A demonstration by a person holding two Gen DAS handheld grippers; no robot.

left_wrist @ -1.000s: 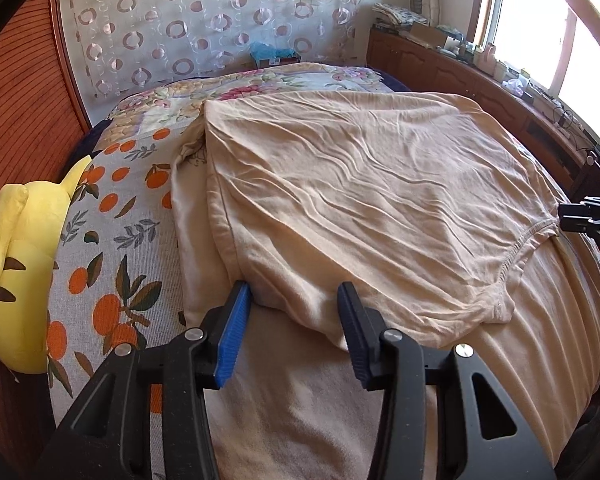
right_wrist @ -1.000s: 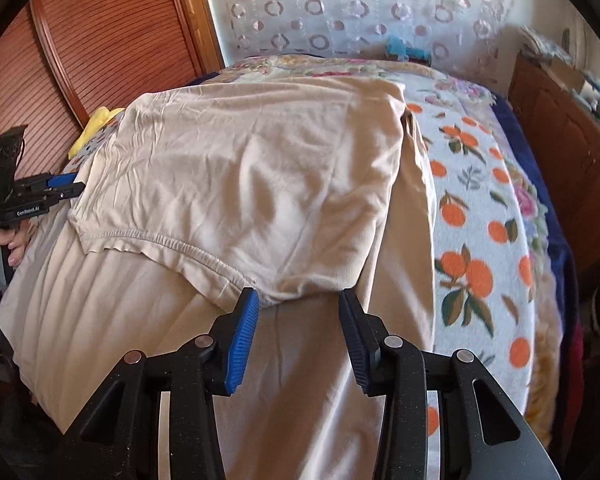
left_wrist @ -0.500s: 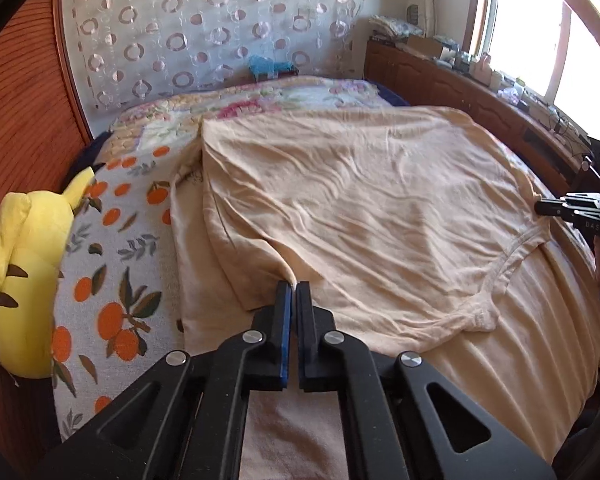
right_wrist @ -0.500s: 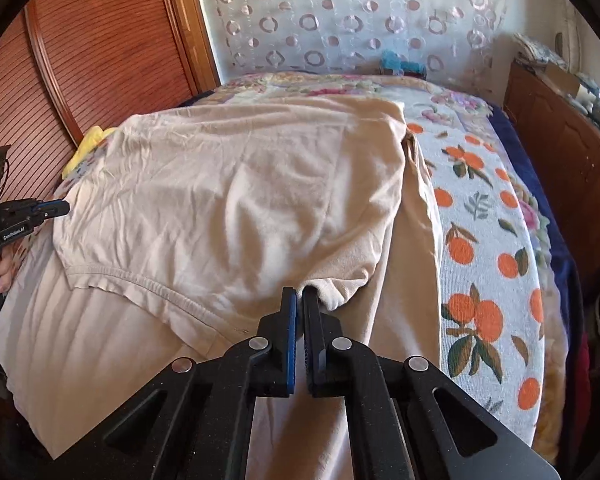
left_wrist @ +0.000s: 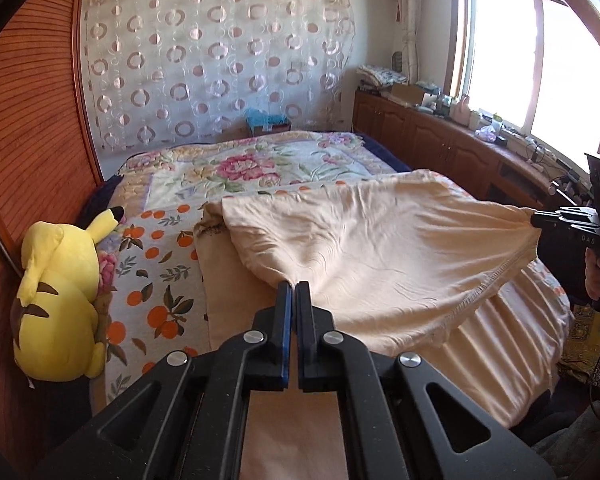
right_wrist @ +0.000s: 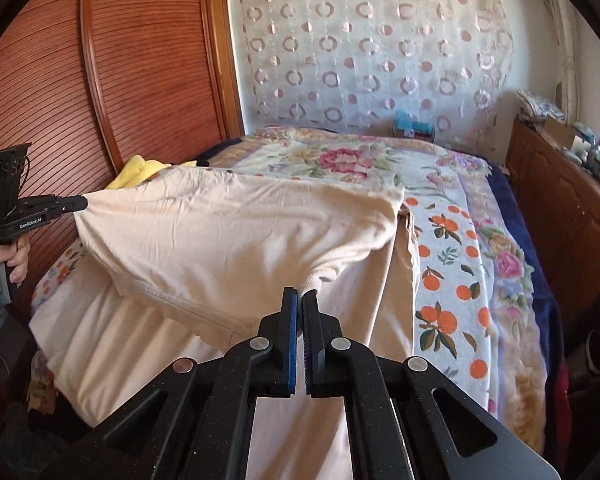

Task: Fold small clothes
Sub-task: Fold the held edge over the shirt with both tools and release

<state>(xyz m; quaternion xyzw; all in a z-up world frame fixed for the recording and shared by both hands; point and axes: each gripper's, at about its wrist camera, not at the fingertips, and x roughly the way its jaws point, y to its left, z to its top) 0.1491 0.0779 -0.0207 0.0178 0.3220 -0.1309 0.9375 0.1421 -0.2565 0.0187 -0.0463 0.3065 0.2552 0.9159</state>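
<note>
So both corners are pinched: left gripper point(left_wrist: 293, 286) and right gripper point(right_wrist: 300, 294) each clamp the beige shirt point(left_wrist: 380, 248), lifted off the bed point(left_wrist: 260, 160). Next it probably needs carrying forward evenly for a square fold.

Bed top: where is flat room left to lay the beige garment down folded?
Free: the floral quilt between the lifted beige garment and the circle-patterned curtain. The orange-print strip is narrow, crowded by the yellow plush toy.
</note>
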